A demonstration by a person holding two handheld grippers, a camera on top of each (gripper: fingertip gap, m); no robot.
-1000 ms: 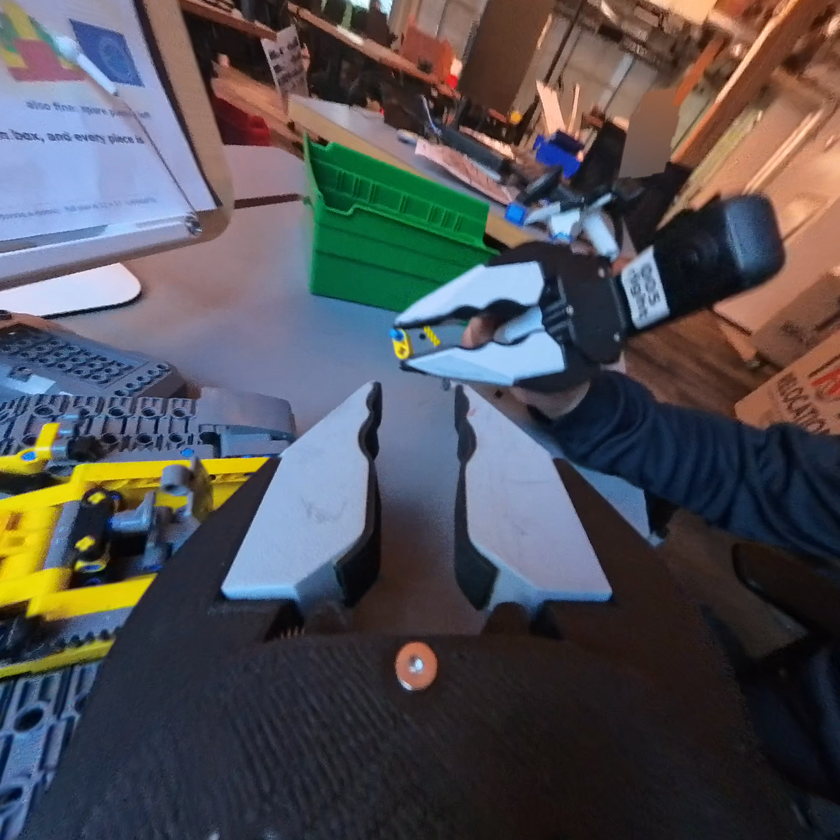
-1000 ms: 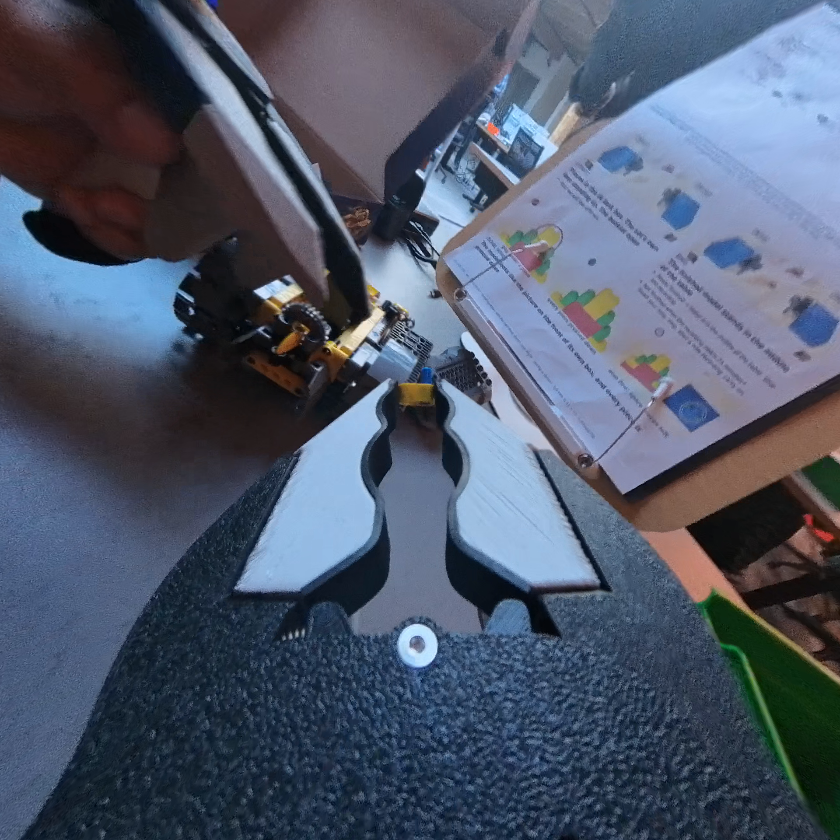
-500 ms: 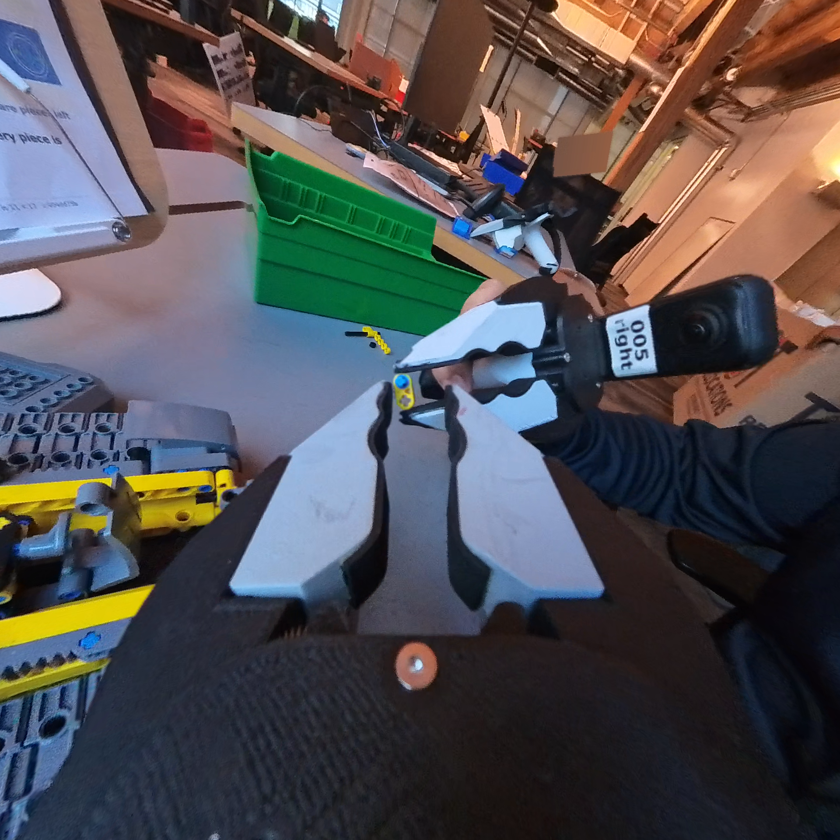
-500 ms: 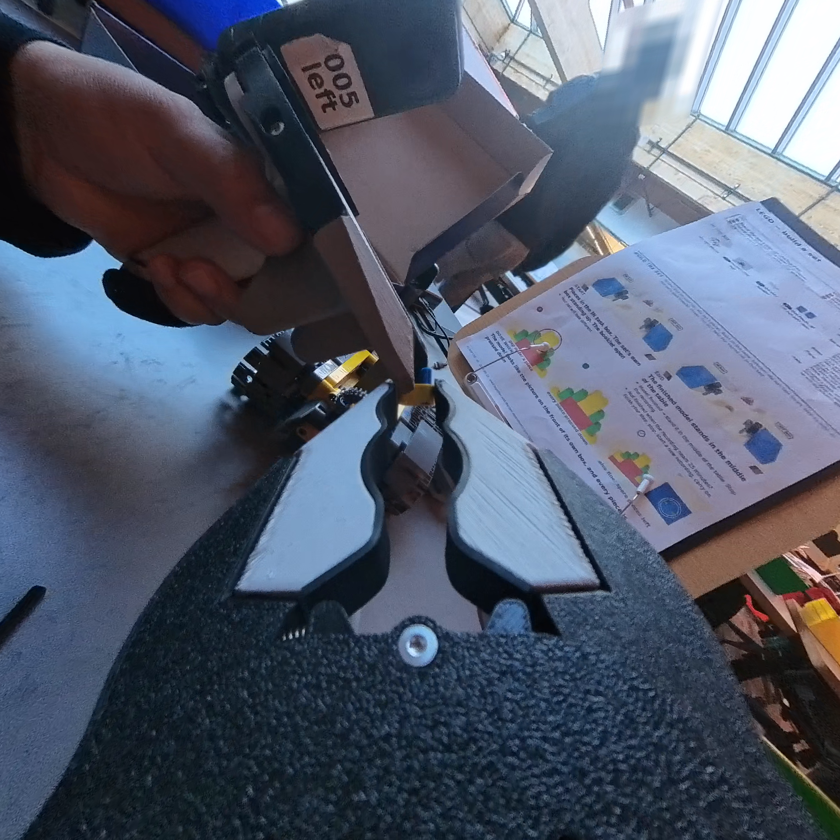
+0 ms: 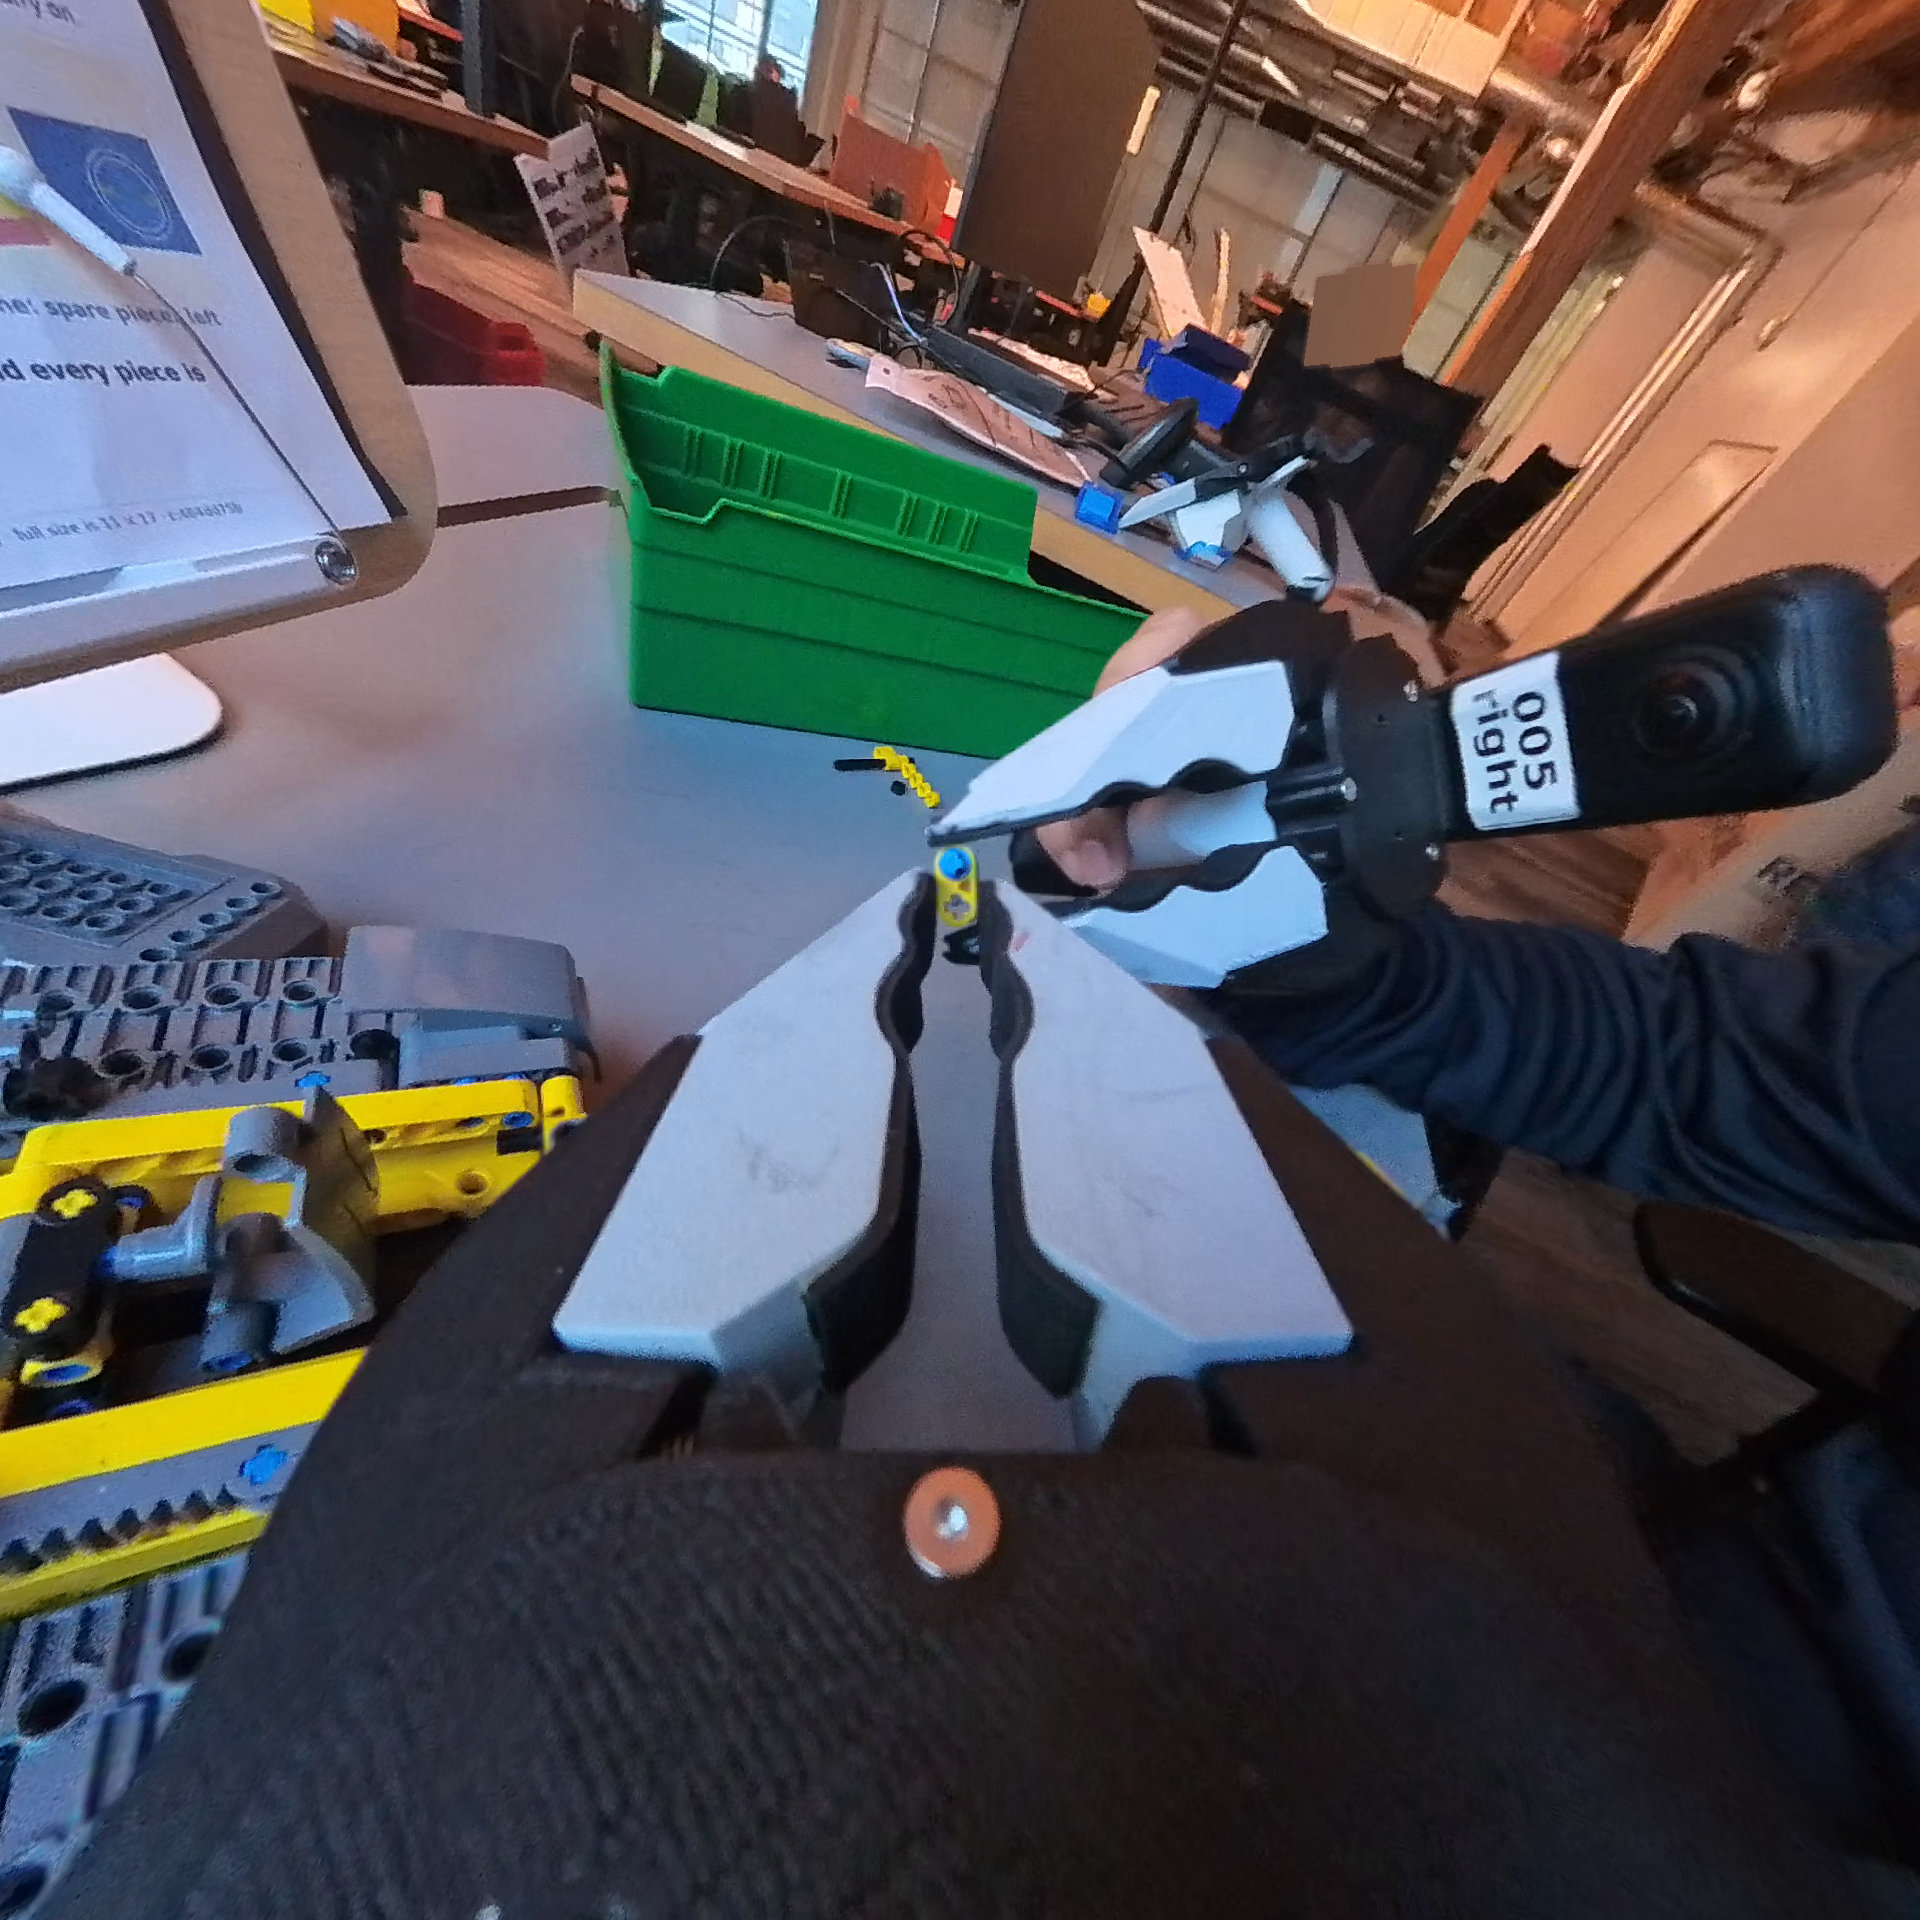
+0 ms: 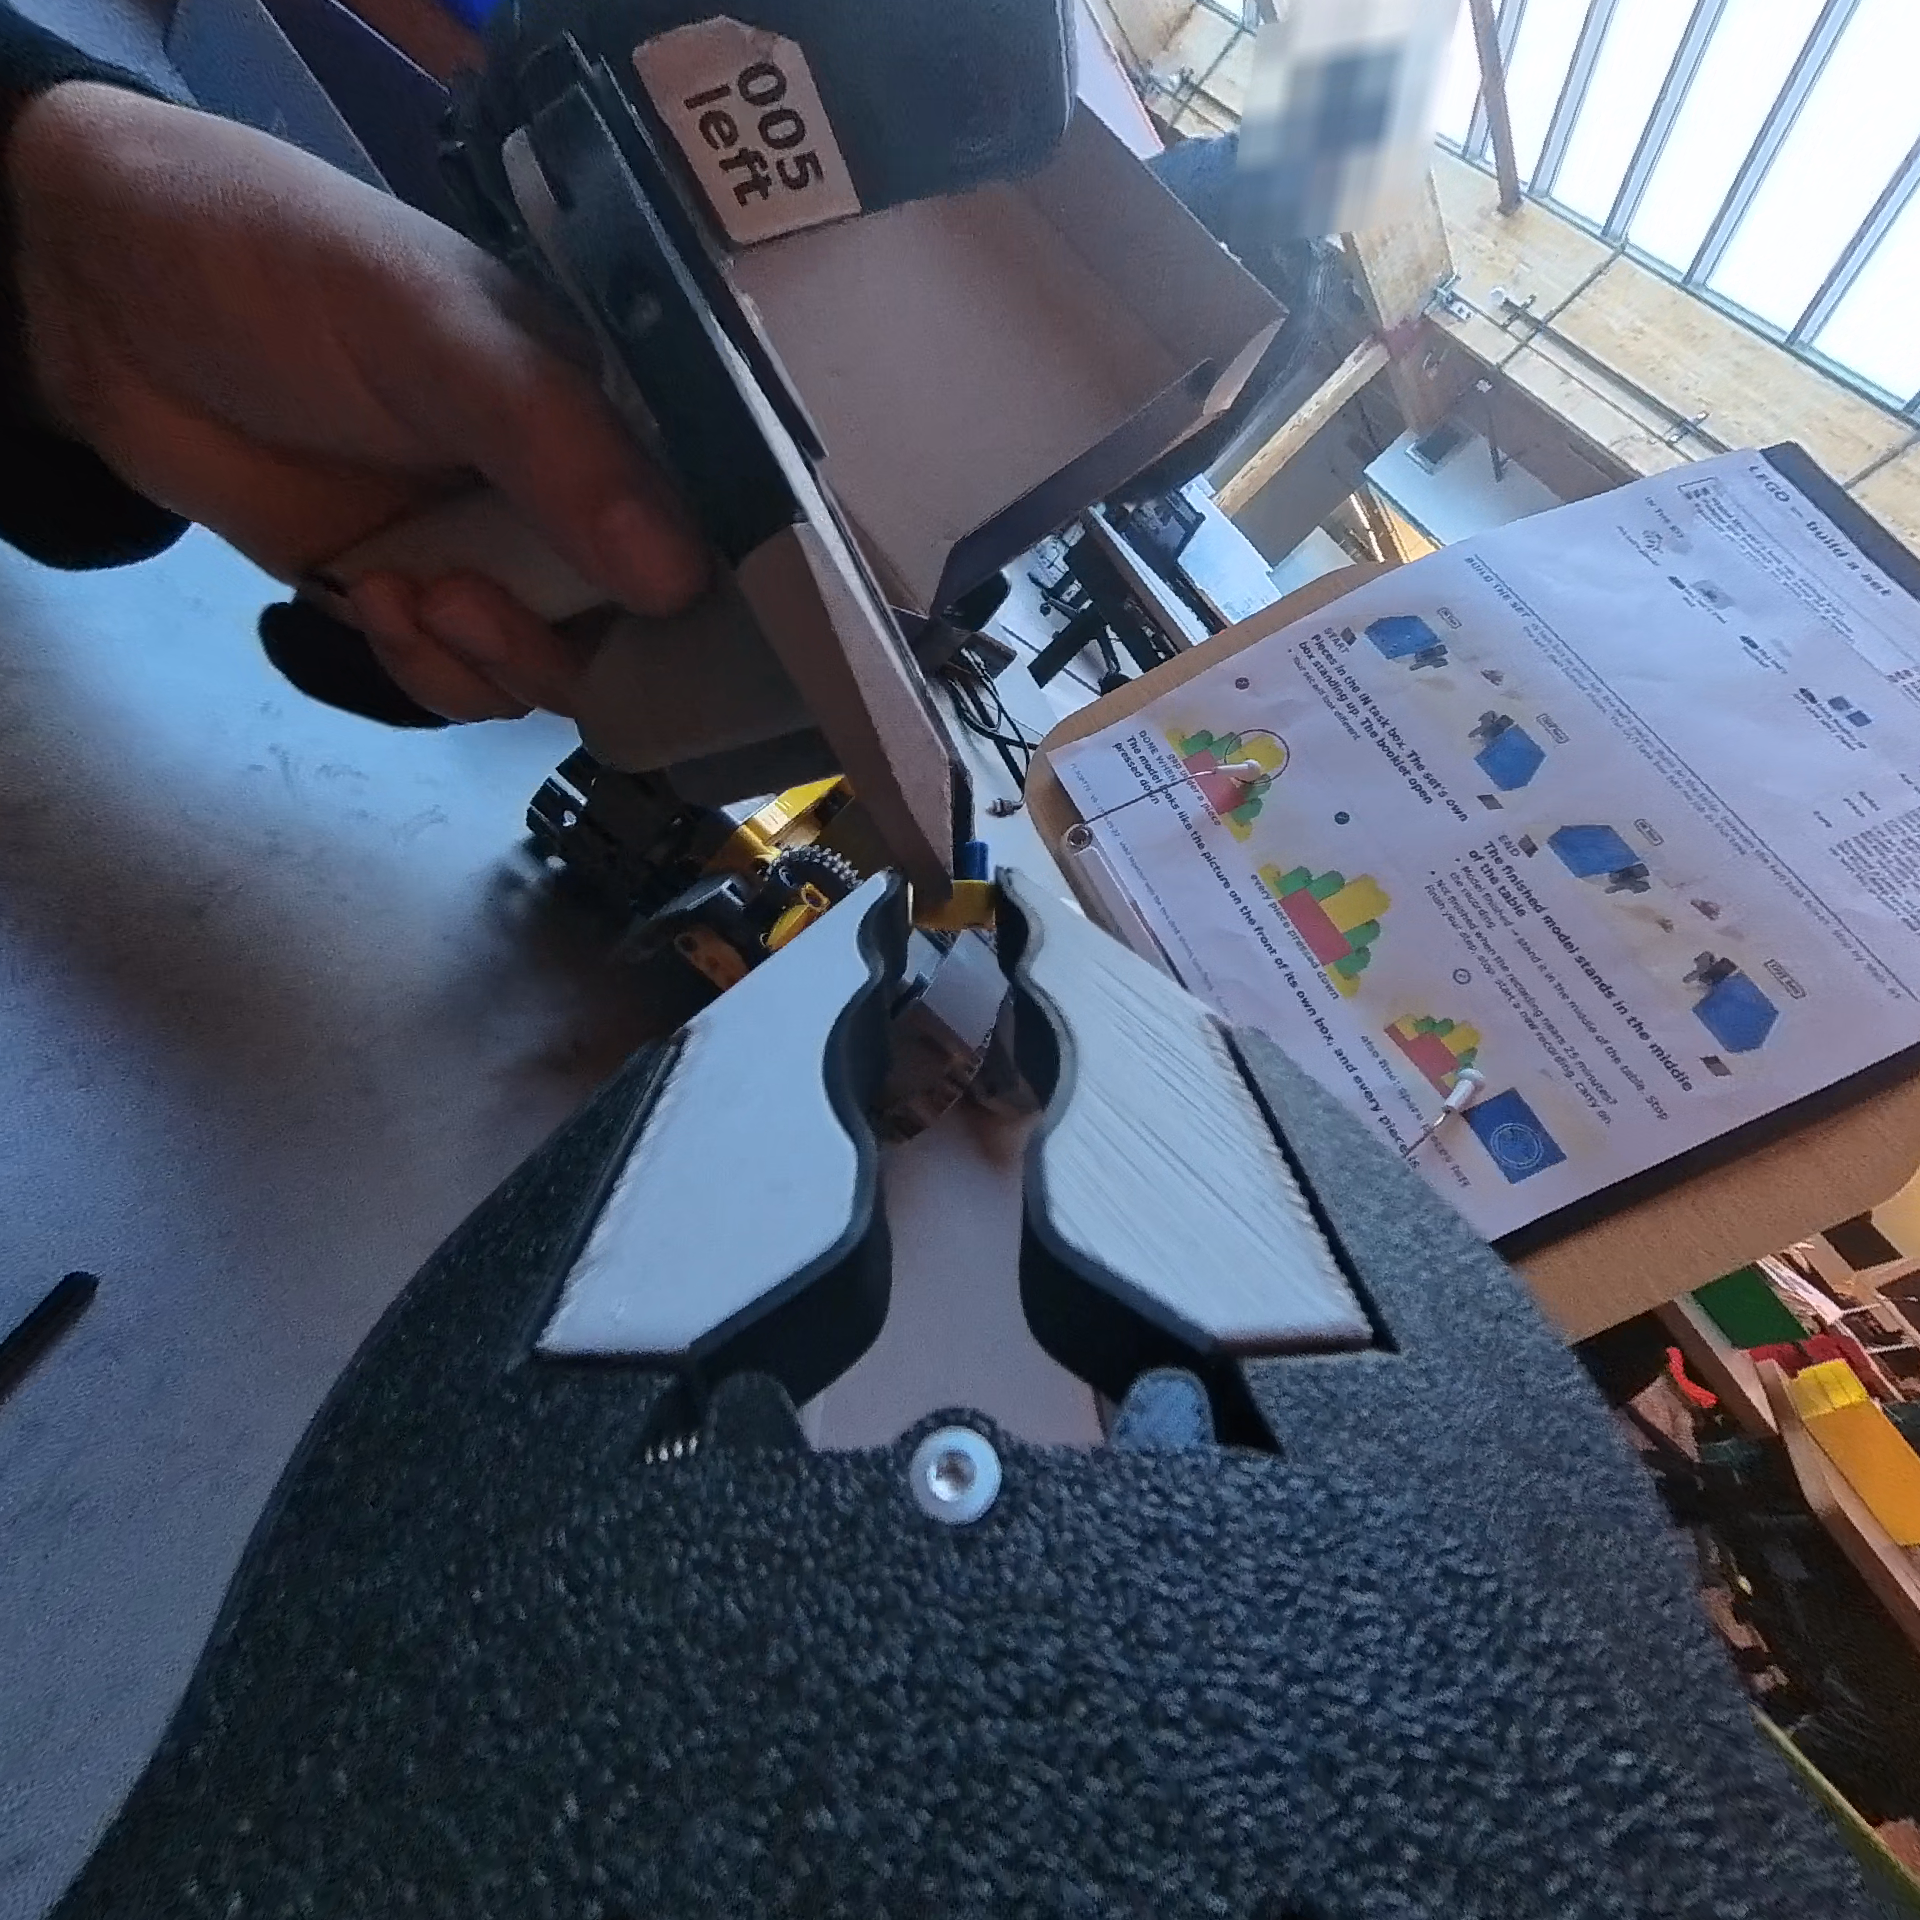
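Fingertips of the right gripper were closed on a small yellow piece with a blue pin at its top, held clear above the grey table. In the right wrist view the piece spanned the narrow gap between the two tips.

The left gripper met it from the opposite side. Its jaws stood narrow, with a tip on each flank of the same piece. Whether they pressed on it could not be told. In the right wrist view one left finger came down from 11 o'clock and touched the piece's left end, with a hand wrapped round the handle behind it.

In the left wrist view the right gripper reached in from 3 o'clock. A green bin stood at 12 o'clock, with loose black and yellow parts just before it. A yellow and grey brick model lay at 9 o'clock, and a printed sheet on a stand rose at 10 o'clock.
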